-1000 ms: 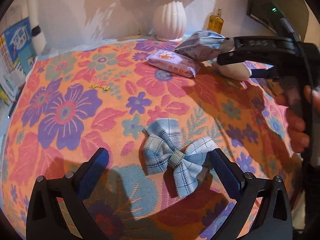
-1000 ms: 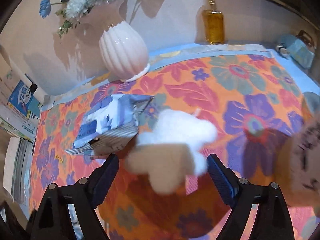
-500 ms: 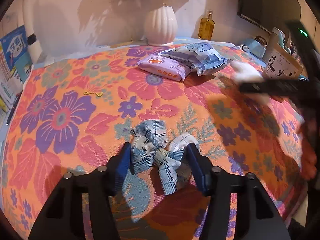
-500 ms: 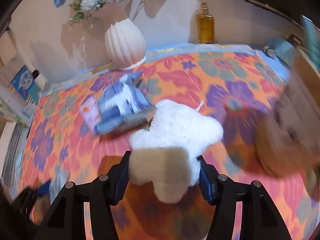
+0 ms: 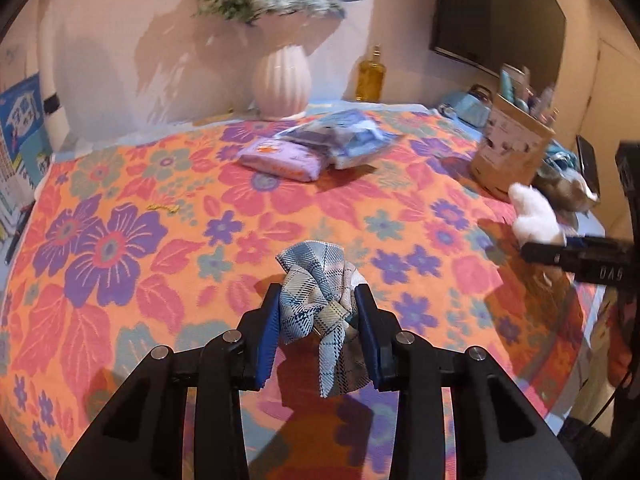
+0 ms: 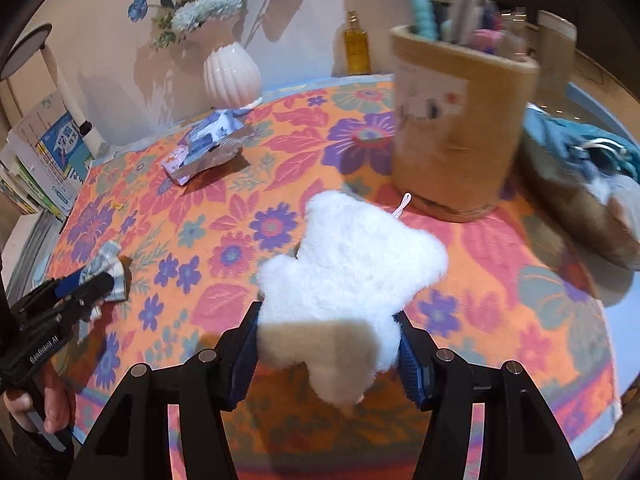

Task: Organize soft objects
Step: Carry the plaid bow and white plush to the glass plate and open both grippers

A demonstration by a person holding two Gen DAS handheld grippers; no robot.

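My left gripper (image 5: pixel 317 322) is shut on a blue plaid fabric bow (image 5: pixel 316 288), held above the flowered tablecloth (image 5: pixel 120 240). It also shows at the left of the right wrist view (image 6: pixel 100 280). My right gripper (image 6: pixel 328 344) is shut on a white fluffy plush toy (image 6: pixel 352 268), lifted above the cloth near the right side; the toy shows in the left wrist view (image 5: pixel 534 216) too. A purple wipes pack (image 5: pixel 280 158) and a blue tissue pack (image 5: pixel 344 140) lie at the back.
A white ribbed vase (image 5: pixel 282 82) with flowers and an amber bottle (image 5: pixel 370 76) stand by the back wall. A tan holder (image 6: pixel 460 128) with several items stands at the right, next to a brown bag with blue cloth (image 6: pixel 588 184). Books (image 6: pixel 44 160) stand left.
My left gripper closed on the bow and lifted it. My right gripper closed on the white plush and carried it right, toward the tan holder.
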